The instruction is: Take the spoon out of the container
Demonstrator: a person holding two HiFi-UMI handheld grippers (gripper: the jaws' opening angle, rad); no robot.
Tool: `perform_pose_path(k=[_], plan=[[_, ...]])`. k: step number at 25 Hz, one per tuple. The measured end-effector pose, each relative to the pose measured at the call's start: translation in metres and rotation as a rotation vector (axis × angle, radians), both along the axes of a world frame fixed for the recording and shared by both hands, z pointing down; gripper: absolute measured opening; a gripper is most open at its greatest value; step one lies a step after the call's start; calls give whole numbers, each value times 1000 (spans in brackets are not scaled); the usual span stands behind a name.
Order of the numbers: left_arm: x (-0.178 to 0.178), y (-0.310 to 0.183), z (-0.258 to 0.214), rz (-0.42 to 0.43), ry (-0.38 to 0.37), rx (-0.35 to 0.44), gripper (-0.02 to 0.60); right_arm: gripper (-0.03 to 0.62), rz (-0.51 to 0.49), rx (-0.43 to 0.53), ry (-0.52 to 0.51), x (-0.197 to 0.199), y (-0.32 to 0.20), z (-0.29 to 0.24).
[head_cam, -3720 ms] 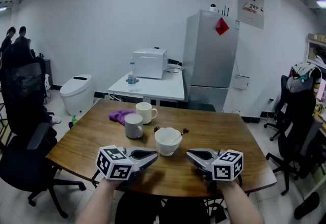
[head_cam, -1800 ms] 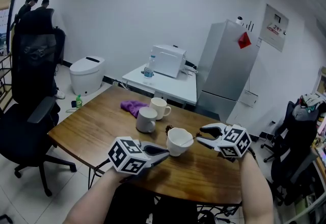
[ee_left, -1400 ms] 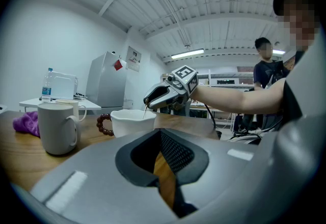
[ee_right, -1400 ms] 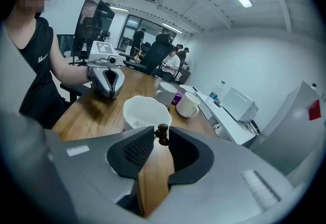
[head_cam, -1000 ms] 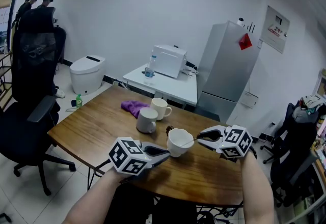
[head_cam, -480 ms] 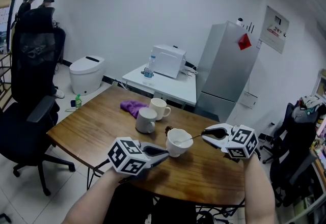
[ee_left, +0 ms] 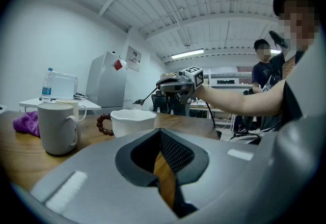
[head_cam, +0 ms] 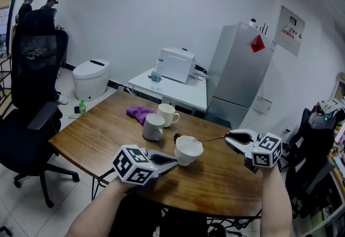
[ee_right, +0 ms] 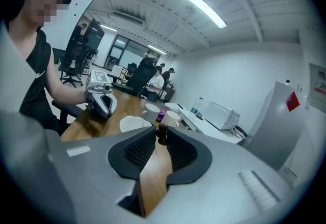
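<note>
1. Wooden worktop (head_cam: 97,133), round-cornered, carries everything below.
2. Left gripper (head_cam: 173,161) rests low on the worktop just left of the white bowl. In the left gripper view its jaws are drawn together at the tips with nothing between them.
3. Right gripper (head_cam: 228,136) is held up off the worktop, right of the bowl. Its jaws are pinched narrow on the spoon's handle end, seen in the right gripper view (ee_right: 161,135).
4. White bowl (head_cam: 188,151), the container, stands upright between the two grippers.
5. Grey mug (head_cam: 153,127) and cream mug (head_cam: 168,114) stand behind the bowl, close together.
6. Purple cloth (head_cam: 137,113) lies bunched just left of the cream mug.
7. Spoon (head_cam: 213,138) is out of the bowl, roughly level in the air. Its free end points at the bowl's right rim.
8. Dark bead bracelet (head_cam: 177,137) lies by the bowl's back rim.
</note>
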State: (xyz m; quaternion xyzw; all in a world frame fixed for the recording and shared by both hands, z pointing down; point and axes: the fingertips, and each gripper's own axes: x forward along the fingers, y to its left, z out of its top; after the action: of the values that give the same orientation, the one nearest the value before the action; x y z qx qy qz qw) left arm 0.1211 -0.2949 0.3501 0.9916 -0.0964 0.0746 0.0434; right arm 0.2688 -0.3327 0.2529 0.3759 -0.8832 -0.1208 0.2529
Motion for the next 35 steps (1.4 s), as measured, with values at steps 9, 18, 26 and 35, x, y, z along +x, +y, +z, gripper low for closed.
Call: perform_pose_path(k=[9, 18, 26, 35], plan=[[0, 0, -1, 0, 0, 0, 12, 72, 103, 30, -108, 49, 3, -9], [0, 0, 0, 0, 0, -1, 12, 72, 215, -10, -141, 100, 4, 22], [-1, 1, -2, -1, 0, -2, 12, 72, 266, -40, -125, 119, 8, 47], [-1, 1, -2, 1, -2, -1, 12, 72, 409, 77, 120, 146, 5, 64]])
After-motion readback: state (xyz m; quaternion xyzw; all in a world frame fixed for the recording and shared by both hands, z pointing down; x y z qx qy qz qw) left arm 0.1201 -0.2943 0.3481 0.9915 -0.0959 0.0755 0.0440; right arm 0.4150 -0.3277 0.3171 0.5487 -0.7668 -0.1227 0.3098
